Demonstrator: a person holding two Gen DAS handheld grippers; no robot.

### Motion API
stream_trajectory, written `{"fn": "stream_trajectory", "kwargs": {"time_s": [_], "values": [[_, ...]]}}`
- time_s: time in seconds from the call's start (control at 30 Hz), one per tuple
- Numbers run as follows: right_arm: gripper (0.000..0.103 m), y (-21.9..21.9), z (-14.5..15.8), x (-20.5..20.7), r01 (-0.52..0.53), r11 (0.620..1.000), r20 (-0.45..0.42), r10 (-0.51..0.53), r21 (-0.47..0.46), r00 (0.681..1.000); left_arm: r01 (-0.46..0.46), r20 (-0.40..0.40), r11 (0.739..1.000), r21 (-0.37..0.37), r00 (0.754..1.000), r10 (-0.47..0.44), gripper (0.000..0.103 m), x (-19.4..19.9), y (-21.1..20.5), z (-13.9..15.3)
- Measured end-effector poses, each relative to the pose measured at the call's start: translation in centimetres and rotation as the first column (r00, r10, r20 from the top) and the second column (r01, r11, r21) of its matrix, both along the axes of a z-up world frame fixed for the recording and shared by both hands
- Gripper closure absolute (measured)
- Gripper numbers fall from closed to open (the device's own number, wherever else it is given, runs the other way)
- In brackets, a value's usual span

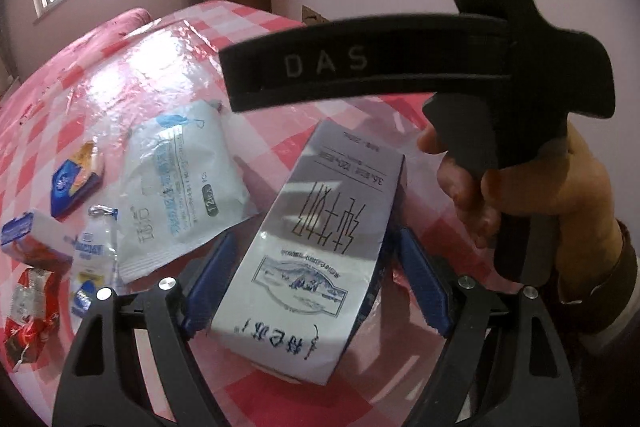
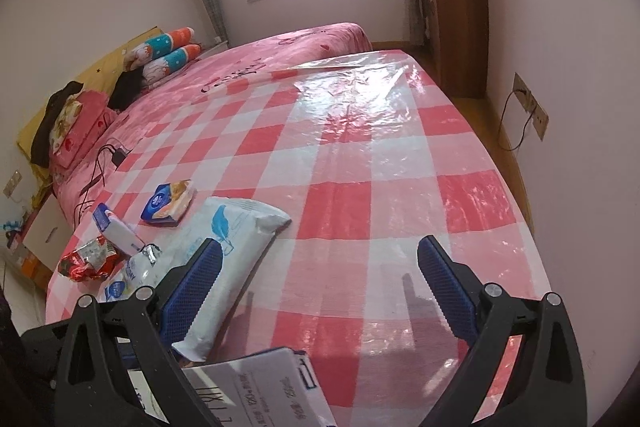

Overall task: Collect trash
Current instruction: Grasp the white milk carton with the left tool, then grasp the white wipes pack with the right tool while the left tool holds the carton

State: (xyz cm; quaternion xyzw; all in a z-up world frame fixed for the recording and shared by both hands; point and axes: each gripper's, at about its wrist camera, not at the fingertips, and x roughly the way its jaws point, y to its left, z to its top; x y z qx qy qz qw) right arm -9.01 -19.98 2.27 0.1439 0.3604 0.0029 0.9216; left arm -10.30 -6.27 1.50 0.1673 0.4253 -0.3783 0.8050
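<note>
While the left gripper's (image 1: 308,267) jaws clamp it, the milk carton (image 1: 316,247) looks grey-white, black-lettered — right gripper's (image 2: 320,291) jaws gape empty.

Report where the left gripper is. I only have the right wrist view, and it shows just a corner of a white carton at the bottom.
Observer: The left gripper brackets the milk carton, with one blue pad along each long side.
Operator: Confirm it is clamped.
Observer: Cannot tell. The pads lie close against both sides, but no squeeze shows.
Operator: Say what is near the carton's far end.
Observer: Your right gripper. In the left wrist view, its black body crosses the picture just past that end.
</note>
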Motion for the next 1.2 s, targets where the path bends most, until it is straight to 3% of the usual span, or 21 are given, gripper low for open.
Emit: {"fn": "stream_trajectory", "kwargs": {"time_s": [0.13,0.33,0.6,0.87,1.0,1.2], "values": [[0.006,-0.6,-0.3,0.1,-0.002,0.999,-0.009,0.002,0.034,1.000,-0.006,-0.008,1.000,0.003,1.000,0.006,0.022,0.8,-0.3,-0.7],[0.006,-1.0,-0.6,0.4,-0.011,0.997,-0.014,0.012,0.071,1.000,-0.040,-0.018,0.999,-0.030,0.999,0.039,0.036,0.9,-0.3,-0.8],[0.006,-0.9,-1.0,0.8,-0.031,0.994,-0.022,0.033,0.107,0.999,-0.095,-0.037,0.994,-0.055,0.995,0.093,0.036,-1.1,0.5,-0.6],[0.006,0.1,-1.1,1.2,-0.074,0.985,-0.022,0.078,0.157,0.997,-0.195,-0.087,0.972,-0.130,0.979,0.185,0.036,-1.3,4.8,0.8],[0.006,1.1,-1.3,1.3,-0.108,0.971,-0.019,0.115,0.212,0.993,-0.225,-0.090,0.964,-0.140,0.973,0.213,0.036,-1.5,6.7,1.3],[0.006,2.8,-1.4,1.8,-0.145,0.964,-0.034,0.156,0.221,0.987,-0.286,-0.094,0.945,-0.157,0.957,0.274,0.036,-2.5,9.7,2.2]]}}
